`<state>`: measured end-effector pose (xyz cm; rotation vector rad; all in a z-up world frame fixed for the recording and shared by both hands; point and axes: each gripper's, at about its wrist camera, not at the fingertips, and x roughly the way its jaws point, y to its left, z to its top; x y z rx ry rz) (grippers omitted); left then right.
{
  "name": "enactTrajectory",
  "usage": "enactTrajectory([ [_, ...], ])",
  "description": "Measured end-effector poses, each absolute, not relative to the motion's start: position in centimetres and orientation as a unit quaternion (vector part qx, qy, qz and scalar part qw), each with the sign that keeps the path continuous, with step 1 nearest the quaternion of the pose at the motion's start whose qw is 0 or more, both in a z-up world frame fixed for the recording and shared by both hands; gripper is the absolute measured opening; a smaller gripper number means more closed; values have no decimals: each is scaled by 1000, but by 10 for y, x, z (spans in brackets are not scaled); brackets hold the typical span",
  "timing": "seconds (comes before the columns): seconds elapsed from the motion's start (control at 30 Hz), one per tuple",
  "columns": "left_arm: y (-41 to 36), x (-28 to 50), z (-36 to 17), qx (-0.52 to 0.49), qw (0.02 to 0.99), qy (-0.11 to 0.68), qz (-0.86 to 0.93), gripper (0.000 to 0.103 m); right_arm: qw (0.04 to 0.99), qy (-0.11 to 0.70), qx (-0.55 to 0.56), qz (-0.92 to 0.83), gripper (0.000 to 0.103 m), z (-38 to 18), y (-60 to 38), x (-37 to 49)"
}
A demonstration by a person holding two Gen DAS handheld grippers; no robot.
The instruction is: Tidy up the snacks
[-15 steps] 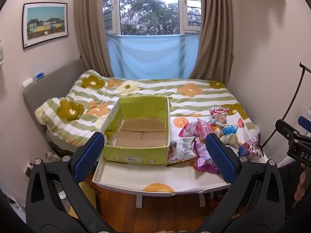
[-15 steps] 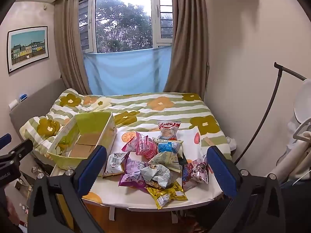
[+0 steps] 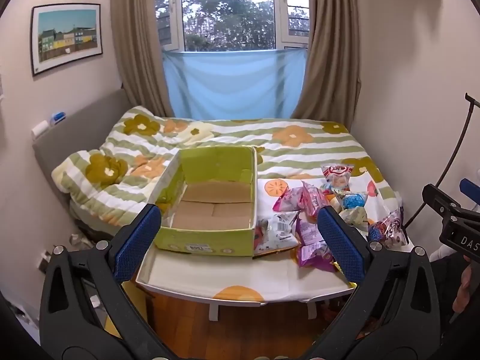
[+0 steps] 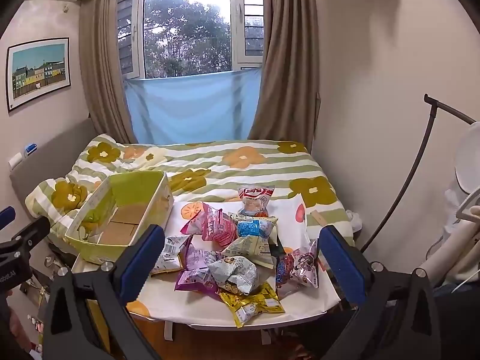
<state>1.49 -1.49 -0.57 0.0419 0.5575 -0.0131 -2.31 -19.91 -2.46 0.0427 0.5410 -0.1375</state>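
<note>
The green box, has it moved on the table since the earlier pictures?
No. In the left wrist view the green box sits at the same spot against the table front edge and the snack packets beside it.

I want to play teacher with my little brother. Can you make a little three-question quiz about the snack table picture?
1. True or false: the green cardboard box already has snacks inside.
2. Which side of the box is the pile of snack packets on, in the right wrist view? A) left B) right C) inside it
3. Fill the blank: the packet nearest the table's front edge is the ____ one.

Key:
1. False: only its bare cardboard floor shows.
2. B
3. Yellow. Both the left gripper and the right gripper are open and hold nothing.
</note>
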Motion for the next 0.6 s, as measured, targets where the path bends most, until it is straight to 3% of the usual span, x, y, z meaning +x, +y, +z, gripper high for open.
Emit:
enactTrajectory([
  [0.6,-19,24,-4,24,959,281,-16,103,958,278,25,-72,103,-35,-201,-12],
])
